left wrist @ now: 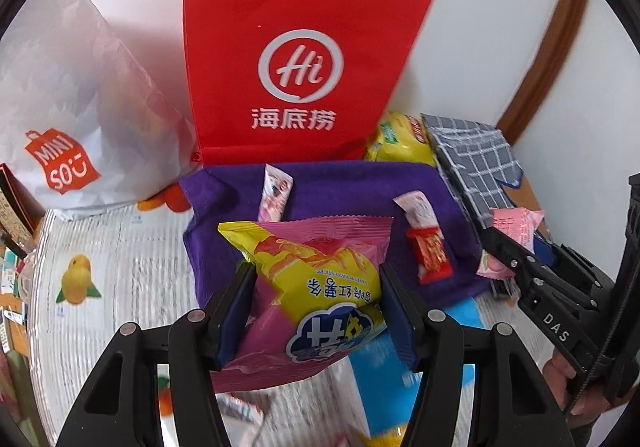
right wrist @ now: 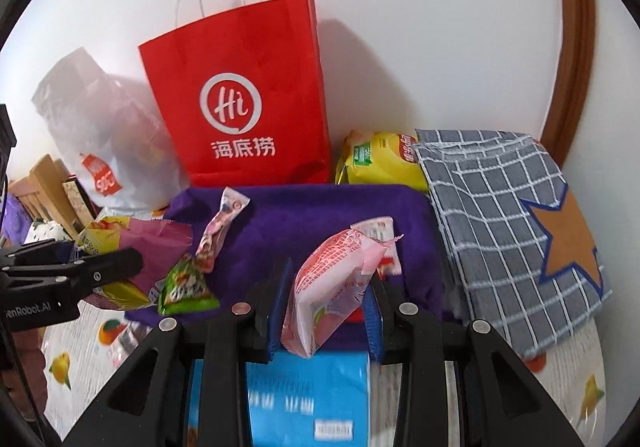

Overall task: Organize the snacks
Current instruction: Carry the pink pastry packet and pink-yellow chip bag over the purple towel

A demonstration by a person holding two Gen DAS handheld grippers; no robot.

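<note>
Left wrist view shows the left gripper [left wrist: 316, 307] squeezing a pink and yellow sweet potato stick bag [left wrist: 316, 287] between its blue pads, held up over the purple cloth [left wrist: 340, 191]. Right wrist view shows the right gripper [right wrist: 324, 311] clenched on a small pink snack packet [right wrist: 332, 287], also above the purple cloth. A green candy packet [right wrist: 186, 287] and a long pink packet [right wrist: 220, 231] lie on that cloth. Behind it stands a red paper bag [right wrist: 240, 95], with a yellow chip bag [right wrist: 380, 159] just beside a grey checked cloth [right wrist: 500, 215].

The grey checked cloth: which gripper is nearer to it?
Right. The right gripper, shut on a pink packet, is beside the grey checked cloth; the left gripper is further off, across the purple cloth.
</note>
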